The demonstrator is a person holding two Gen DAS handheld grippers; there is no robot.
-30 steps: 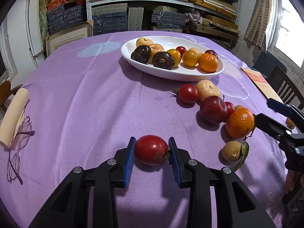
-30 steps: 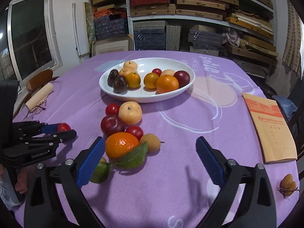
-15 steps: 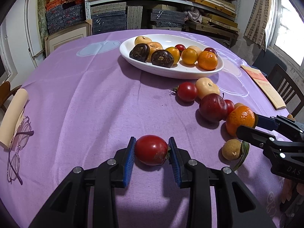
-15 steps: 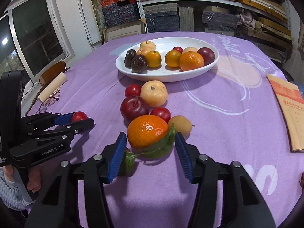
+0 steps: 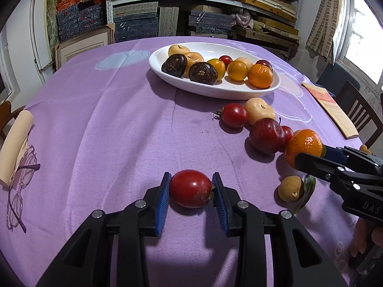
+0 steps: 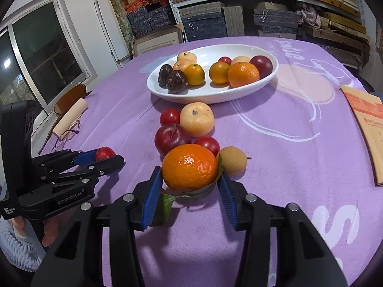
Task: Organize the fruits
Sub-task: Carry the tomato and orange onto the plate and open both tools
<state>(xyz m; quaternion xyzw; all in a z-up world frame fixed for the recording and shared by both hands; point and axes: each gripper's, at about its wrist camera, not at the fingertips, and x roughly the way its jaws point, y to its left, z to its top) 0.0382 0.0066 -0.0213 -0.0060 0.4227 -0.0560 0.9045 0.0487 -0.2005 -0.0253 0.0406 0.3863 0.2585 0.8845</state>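
Note:
My left gripper (image 5: 190,175) is shut on a red tomato (image 5: 190,189) that rests on the purple tablecloth. The right wrist view shows the same gripper (image 6: 105,159) and tomato (image 6: 104,153) at the left. My right gripper (image 6: 189,171) has its jaws closing, and both blue pads touch the orange (image 6: 189,166) with green leaves (image 6: 165,203). Behind the orange lie a dark red plum (image 6: 171,138), a pale round fruit (image 6: 197,119), two small tomatoes and a little brown fruit (image 6: 232,160). Further back, the white oval plate (image 6: 210,98) holds several fruits.
A rolled paper (image 5: 16,141) and glasses (image 5: 19,184) lie at the table's left edge. A brown envelope (image 6: 366,124) lies at the right edge, with a wooden chair (image 5: 359,114) beyond it. Stacked shelves fill the back wall.
My right gripper moved in around the orange and its jaws narrowed from wide apart to touching it. The left gripper and its tomato stayed still.

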